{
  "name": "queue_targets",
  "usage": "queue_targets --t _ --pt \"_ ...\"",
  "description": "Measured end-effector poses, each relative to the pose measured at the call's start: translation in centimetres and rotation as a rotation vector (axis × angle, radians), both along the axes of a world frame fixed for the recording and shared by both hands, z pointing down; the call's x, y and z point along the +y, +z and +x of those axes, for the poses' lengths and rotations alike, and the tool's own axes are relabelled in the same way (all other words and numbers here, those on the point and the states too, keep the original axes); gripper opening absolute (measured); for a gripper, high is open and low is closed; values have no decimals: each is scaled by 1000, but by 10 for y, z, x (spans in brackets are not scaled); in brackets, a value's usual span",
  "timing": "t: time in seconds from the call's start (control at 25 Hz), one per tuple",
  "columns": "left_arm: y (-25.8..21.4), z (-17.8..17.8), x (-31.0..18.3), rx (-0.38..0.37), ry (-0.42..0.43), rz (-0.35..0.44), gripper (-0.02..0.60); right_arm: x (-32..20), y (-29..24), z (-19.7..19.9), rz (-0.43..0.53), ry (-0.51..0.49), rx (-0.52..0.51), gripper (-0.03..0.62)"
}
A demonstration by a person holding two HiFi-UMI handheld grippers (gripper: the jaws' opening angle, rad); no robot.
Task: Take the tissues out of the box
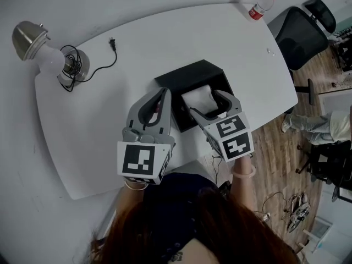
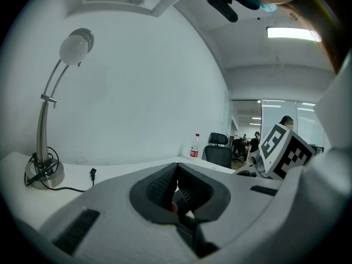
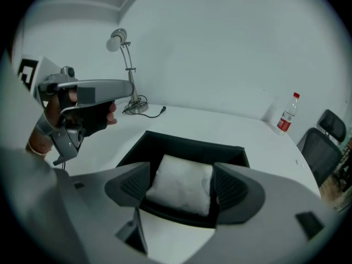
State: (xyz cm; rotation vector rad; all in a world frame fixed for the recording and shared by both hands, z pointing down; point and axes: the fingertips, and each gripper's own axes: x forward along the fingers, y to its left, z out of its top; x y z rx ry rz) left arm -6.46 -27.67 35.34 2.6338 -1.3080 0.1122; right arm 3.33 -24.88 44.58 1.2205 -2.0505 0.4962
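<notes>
A black open-topped box [image 1: 190, 77] stands mid-table with a stack of white tissues [image 1: 201, 98] inside. My right gripper [image 1: 210, 105] hangs over the box's near right part, open wide. In the right gripper view its jaws [image 3: 182, 188] stand either side of the tissues [image 3: 181, 172], which lie in the box [image 3: 190, 143]; the pads do not press on them. My left gripper [image 1: 164, 92] rests by the box's left wall. It is shut, tips together, and holds nothing [image 2: 176, 170].
The white table [image 1: 110, 114] carries a desk lamp [image 1: 33, 43] with a coiled cable and loose plug [image 1: 113, 43] at the far left. A red-labelled bottle [image 1: 261, 5] stands at the far right corner. Beyond the right edge are an office chair [image 1: 300, 34] and a seated person [image 1: 324, 126].
</notes>
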Motion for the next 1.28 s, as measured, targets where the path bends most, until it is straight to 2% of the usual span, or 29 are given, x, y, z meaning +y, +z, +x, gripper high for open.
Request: queue_targets --t 0.76,1.28 --pt "17 11 -13 38 51 -64 21 8 34 1 -256 -33 116 344" --pt "18 15 -21 54 92 -67 21 10 45 4 -370 -9 183 345"
